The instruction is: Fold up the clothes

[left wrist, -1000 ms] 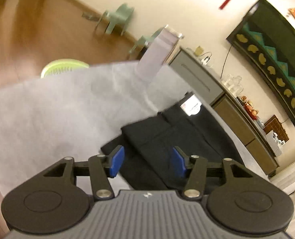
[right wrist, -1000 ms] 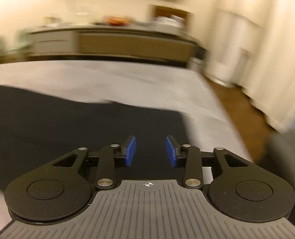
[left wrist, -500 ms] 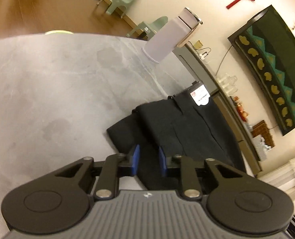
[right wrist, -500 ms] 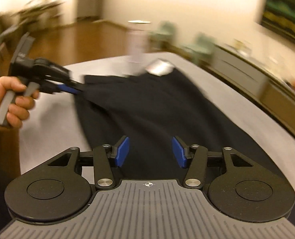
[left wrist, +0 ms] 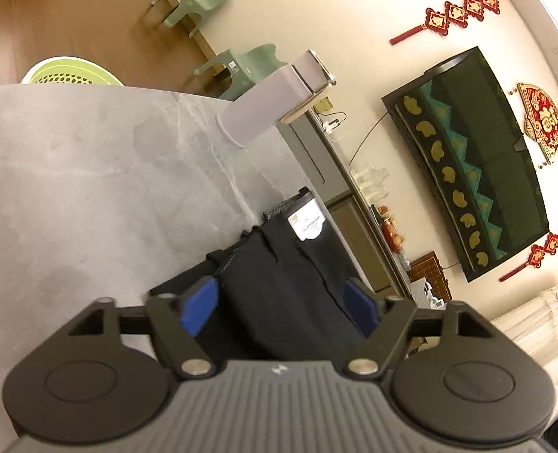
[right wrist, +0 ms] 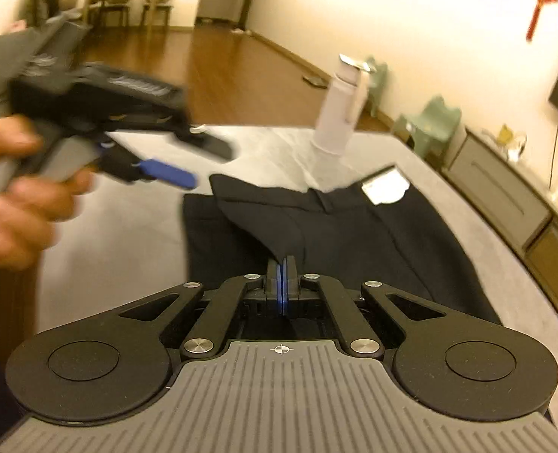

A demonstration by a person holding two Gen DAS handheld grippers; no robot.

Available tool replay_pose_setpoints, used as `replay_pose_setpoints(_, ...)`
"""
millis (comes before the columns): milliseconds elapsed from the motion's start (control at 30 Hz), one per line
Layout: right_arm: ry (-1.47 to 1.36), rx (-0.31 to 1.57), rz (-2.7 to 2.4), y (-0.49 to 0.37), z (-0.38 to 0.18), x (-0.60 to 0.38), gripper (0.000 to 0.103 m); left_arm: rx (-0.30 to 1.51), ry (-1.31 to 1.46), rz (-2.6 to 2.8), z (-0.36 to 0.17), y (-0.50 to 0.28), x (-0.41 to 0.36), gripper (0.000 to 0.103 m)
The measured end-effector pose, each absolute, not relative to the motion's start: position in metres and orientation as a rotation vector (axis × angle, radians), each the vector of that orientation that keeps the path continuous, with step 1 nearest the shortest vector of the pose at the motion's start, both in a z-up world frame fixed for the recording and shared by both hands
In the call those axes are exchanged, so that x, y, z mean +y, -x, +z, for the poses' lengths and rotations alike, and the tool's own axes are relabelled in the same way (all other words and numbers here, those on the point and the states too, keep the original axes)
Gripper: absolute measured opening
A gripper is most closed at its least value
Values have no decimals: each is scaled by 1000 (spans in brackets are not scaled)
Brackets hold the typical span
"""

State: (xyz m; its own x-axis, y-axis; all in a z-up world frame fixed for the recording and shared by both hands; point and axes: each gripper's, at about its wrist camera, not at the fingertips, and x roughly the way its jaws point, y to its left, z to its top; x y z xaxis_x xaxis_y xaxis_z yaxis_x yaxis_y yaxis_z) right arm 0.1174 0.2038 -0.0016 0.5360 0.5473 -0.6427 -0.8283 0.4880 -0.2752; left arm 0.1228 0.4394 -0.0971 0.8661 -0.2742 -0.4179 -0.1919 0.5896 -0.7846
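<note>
Left wrist view. The left gripper (left wrist: 280, 304) has its two blue-padded fingers (left wrist: 199, 304) spread wide, with nothing between them; it hovers over the near end of one pair of black trousers (left wrist: 286, 294) lying on the grey marbled table (left wrist: 90, 173). A white label (left wrist: 307, 223) sits at the waistband at the far end of the garment; it carries a small red mark and lines of print too small to read. One pale lilac bottle (left wrist: 271, 104) with a lid stands on the table beyond the trousers, apart from them. On the floor behind the table are one green perforated basket (left wrist: 69, 75) and two pale green chairs (left wrist: 194, 2). The wall carries one dark television (left wrist: 478, 158) and red hanging ornaments (left wrist: 456, 13) with gold characters that cannot be read.

Right wrist view. The right gripper (right wrist: 282, 279) has its fingers pressed together on a fold of the trousers (right wrist: 354, 241), pinching the tip of a raised flap of the black cloth. The garment lies flat along the table (right wrist: 128, 226), waistband away from the camera, with the white label (right wrist: 384, 187) blurred and unreadable. The left gripper (right wrist: 173, 173) appears at upper left, blurred, held by the person's hand (right wrist: 18, 196); one blue finger is visible, clear of the cloth, just beside its near corner. The bottle (right wrist: 339, 109) stands beyond the waistband.
</note>
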Motion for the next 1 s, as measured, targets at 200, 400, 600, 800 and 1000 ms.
replay_pose_setpoints(200,677,570,838,-110,-45,214,0,586,874,52,-103,-117,437,4)
replay_pose_setpoints(400,599,605,937,-109,-49,205,6,588,874,172,-111,-91,452,5)
replay_pose_setpoints(600,530,592,898,-144,-21,163,48,549,775,147,-83,-81,450,29)
replay_pose_setpoints(800,439,557,754,-216,17,110,49,469,659,101,-28,-110,440,51)
replay_pose_setpoints(1000,439,608,767,-342,8,144,62,697,580,-60,-22,-254,392,65)
